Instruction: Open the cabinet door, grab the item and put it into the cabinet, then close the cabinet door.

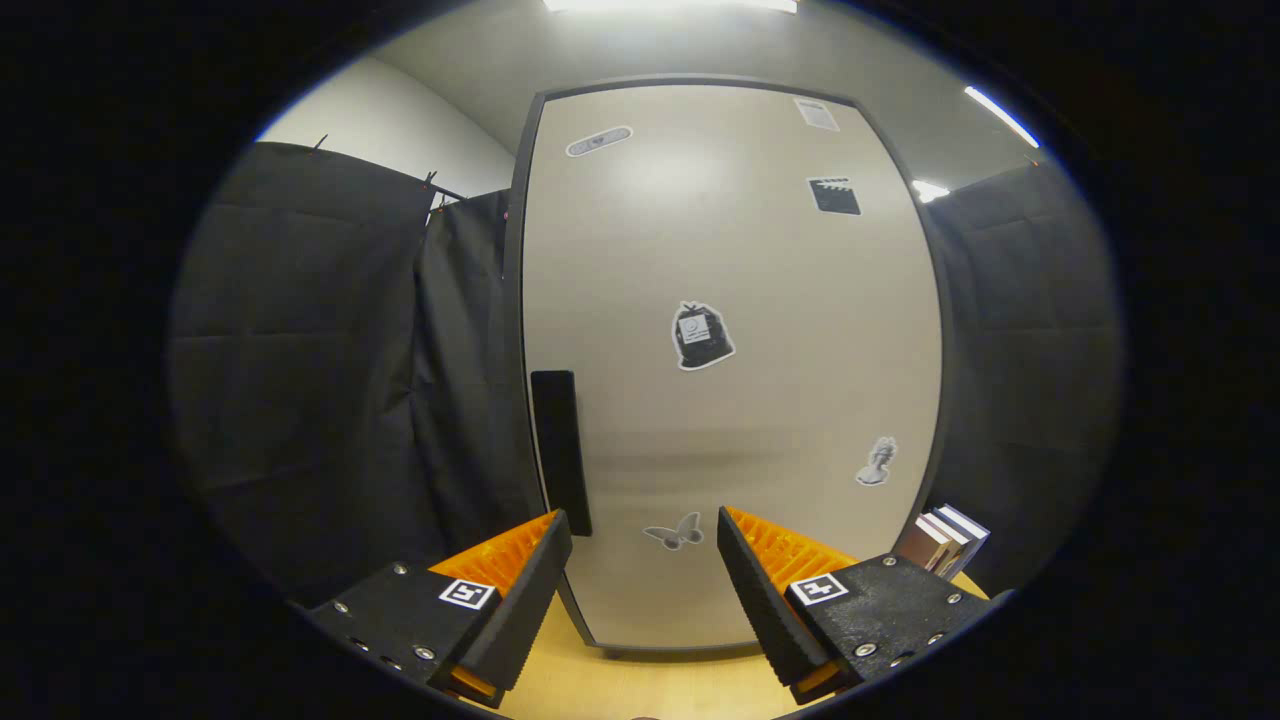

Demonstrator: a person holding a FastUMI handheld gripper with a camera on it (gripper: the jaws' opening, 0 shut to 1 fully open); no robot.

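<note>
A tall cabinet stands just ahead of me with its pale door (730, 400) shut. Several stickers dot the door. A dark vertical handle (560, 450) runs along the door's left edge, just above my left finger. My gripper (645, 545) is open, with nothing between its fingers, and faces the lower part of the door a short way off. To the right of the cabinet, beyond my right finger, a few books (945, 540) stand on the wooden table (640, 680).
Black cloth (330, 370) hangs on the left of the cabinet and more of it on the right. The cabinet stands on the wooden table, whose bare surface shows between my fingers.
</note>
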